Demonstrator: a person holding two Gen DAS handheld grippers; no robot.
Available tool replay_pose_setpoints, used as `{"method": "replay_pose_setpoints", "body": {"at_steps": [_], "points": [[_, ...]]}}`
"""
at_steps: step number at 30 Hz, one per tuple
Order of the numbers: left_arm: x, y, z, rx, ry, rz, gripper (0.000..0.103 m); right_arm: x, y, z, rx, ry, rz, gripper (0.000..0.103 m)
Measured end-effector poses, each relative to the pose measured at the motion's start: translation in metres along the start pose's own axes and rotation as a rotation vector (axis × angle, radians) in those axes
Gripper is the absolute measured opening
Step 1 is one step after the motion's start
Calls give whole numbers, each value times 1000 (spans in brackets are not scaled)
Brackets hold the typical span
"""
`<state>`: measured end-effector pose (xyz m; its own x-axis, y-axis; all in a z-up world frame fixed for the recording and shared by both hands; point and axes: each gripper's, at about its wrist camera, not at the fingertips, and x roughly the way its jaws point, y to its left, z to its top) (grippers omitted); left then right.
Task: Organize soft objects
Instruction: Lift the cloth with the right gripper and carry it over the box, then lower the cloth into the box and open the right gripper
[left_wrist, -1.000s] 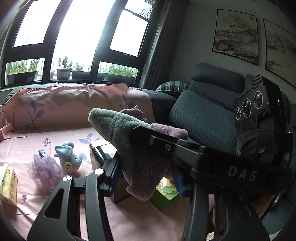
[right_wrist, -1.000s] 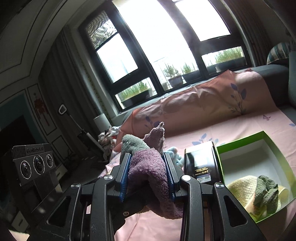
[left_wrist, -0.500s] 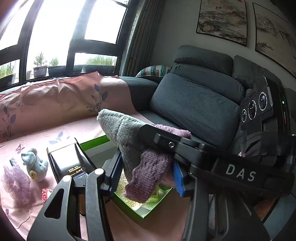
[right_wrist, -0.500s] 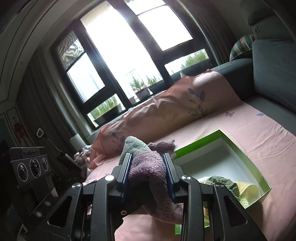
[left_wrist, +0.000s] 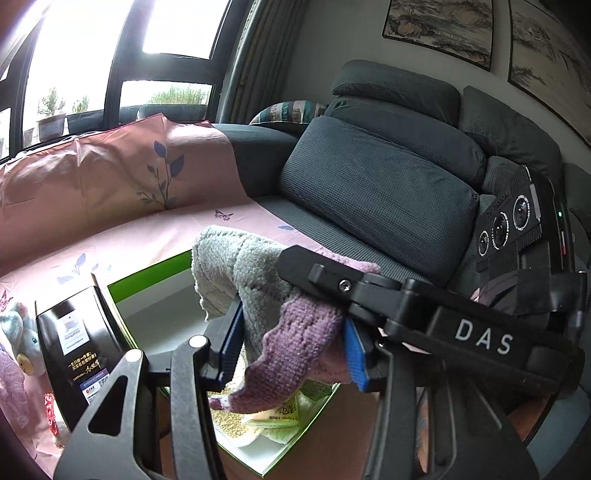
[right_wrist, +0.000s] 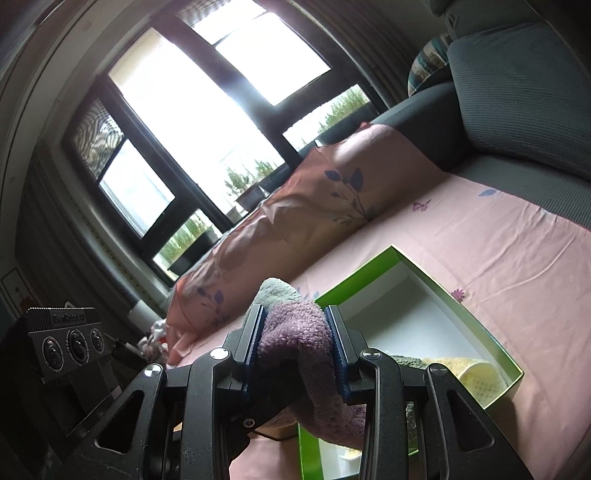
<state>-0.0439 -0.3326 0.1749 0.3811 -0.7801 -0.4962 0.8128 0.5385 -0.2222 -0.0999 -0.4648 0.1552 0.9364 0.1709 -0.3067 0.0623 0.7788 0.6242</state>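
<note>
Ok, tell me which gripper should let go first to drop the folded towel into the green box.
Probably the right gripper: it pinches the towel beside the green box. The left gripper holds the end hanging over the box and can lower it in.

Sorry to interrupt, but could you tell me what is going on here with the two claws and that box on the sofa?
A person is tidying soft items into a green box on the pink sheet. Both claws grip one purple and grey knitted cloth: the left claw and the right claw are each shut on it, holding it above the box. A yellow knitted piece already lies inside.
</note>
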Motion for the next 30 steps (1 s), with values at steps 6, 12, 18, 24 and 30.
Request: {"method": "replay_pose_setpoints", "body": {"at_steps": [6, 12, 18, 24, 30], "points": [[24, -8, 12, 72, 12, -61, 46, -8, -18, 7, 37, -79, -36, 36], [53, -4, 13, 57, 59, -65, 48, 5, -43, 12, 97, -69, -83, 36], [76, 3, 4, 19, 123, -24, 48, 26, -66, 8, 157, 5, -130, 36], [92, 5, -7, -4, 188, 56, 52, 37, -77, 3, 195, 62, -228, 36], [91, 2, -16, 26, 197, 93, 71, 40, -75, 0, 174, 102, -308, 36]]}}
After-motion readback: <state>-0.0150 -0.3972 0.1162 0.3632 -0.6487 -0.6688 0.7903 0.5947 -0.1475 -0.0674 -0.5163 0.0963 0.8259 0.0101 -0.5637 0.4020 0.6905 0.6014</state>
